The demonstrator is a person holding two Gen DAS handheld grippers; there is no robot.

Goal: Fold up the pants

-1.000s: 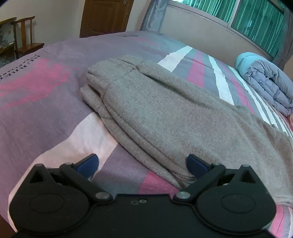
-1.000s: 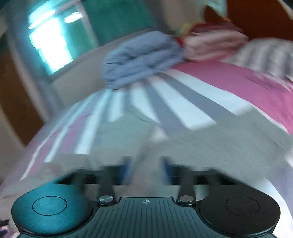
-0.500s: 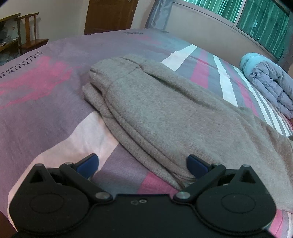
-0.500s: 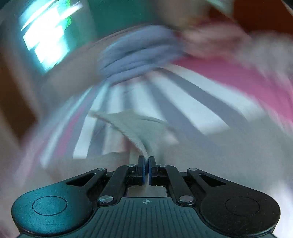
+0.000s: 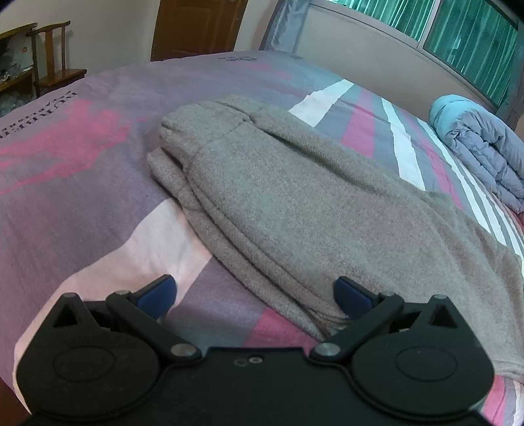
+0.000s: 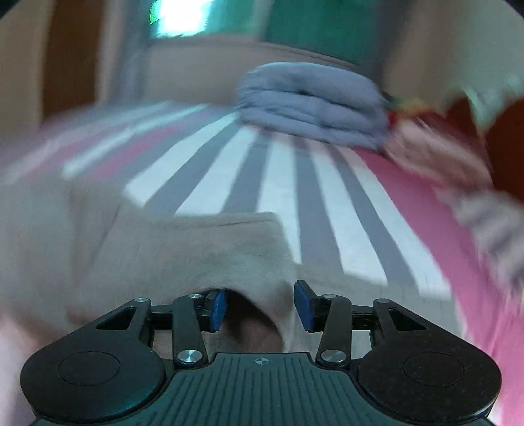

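Grey pants [image 5: 294, 203] lie folded lengthwise on the striped bedsheet [image 5: 82, 196], waistband at the far left. My left gripper [image 5: 255, 288] hovers open and wide at their near edge, its right pad [image 5: 347, 291] against the fabric's rim. The right wrist view is blurred. There the pants' leg end [image 6: 196, 249] lies in front of my right gripper [image 6: 260, 301], whose jaws are opening. A raised fold of grey fabric sits between the blue pads [image 6: 217, 308], and neither pad presses on it.
A folded blue-grey duvet [image 5: 481, 144] [image 6: 314, 108] lies at the head of the bed under a window with green curtains [image 5: 458, 36]. Pink striped pillows [image 6: 435, 154] sit beside it. A wooden chair [image 5: 52, 55] and a door [image 5: 196, 26] stand beyond the bed.
My right gripper was shut on the pants' fabric half a second ago; its jaws have since parted and it has rolled level. The left gripper and the pants near it have not moved.
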